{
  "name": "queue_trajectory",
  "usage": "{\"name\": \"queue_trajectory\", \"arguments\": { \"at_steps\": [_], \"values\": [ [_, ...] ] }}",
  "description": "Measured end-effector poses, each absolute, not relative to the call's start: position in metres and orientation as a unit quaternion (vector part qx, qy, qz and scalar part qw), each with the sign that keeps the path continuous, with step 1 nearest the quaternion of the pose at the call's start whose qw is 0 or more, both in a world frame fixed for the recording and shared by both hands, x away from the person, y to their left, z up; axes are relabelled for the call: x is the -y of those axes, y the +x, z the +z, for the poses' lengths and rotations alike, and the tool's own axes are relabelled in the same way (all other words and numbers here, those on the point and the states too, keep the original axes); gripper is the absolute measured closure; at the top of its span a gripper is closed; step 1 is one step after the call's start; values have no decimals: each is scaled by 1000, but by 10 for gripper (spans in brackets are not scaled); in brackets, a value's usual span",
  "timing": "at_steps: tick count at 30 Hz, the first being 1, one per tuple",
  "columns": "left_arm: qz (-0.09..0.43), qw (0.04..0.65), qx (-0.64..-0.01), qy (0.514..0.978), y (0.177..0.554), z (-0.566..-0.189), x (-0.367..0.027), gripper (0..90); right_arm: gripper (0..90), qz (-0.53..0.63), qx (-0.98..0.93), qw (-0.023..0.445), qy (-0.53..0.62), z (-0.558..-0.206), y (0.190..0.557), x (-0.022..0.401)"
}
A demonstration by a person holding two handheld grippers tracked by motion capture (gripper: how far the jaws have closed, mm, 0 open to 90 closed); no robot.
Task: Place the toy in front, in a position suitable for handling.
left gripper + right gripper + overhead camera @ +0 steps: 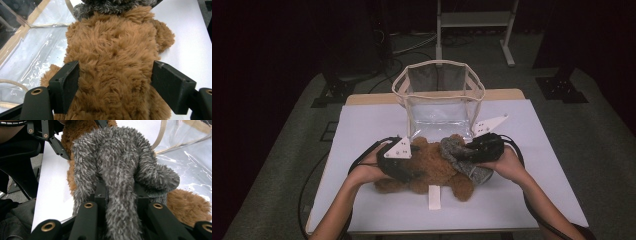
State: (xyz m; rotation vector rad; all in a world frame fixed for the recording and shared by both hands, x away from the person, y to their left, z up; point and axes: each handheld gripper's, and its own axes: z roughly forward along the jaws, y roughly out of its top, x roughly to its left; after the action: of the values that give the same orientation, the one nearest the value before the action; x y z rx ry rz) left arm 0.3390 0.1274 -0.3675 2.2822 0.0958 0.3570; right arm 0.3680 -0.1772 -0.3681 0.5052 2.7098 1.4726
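Note:
A brown plush bear (427, 170) lies on the white table (367, 125), just in front of a clear bag. My left gripper (411, 172) comes over the bear from the left. In the left gripper view its jaws (115, 82) stand wide on either side of the bear's body (112, 57); the fur brushes both pads without looking squeezed. A grey fuzzy cloth piece (456, 151) sits at the bear's right end. My right gripper (471, 151) is shut on that grey piece (112, 162), with a thick fold of it pinched between the jaws (120, 192).
The clear plastic bag (438, 63) with beige trim stands open behind the bear, its see-through wall (37, 55) close to the bear. A white strip (433, 196) lies on the table in front. A metal stand (474, 20) is on the floor beyond.

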Motion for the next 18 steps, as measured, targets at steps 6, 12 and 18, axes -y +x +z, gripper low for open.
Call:
{"name": "queue_trajectory", "arguments": {
  "at_steps": [6, 12, 18],
  "values": [
    [165, 355, -29, 920, 342, -372, -113, 191, 709, 471, -867, 6, 165, -370, 370, 176],
    [178, 288, -15, 941, 345, -370, -93, 174, 710, 470, -867, 4, 169, -374, 373, 176],
    [175, 299, -1, 938, 345, -369, -92, 483, 709, 474, -863, 0, 176, -377, 374, 181]
  ]
}}
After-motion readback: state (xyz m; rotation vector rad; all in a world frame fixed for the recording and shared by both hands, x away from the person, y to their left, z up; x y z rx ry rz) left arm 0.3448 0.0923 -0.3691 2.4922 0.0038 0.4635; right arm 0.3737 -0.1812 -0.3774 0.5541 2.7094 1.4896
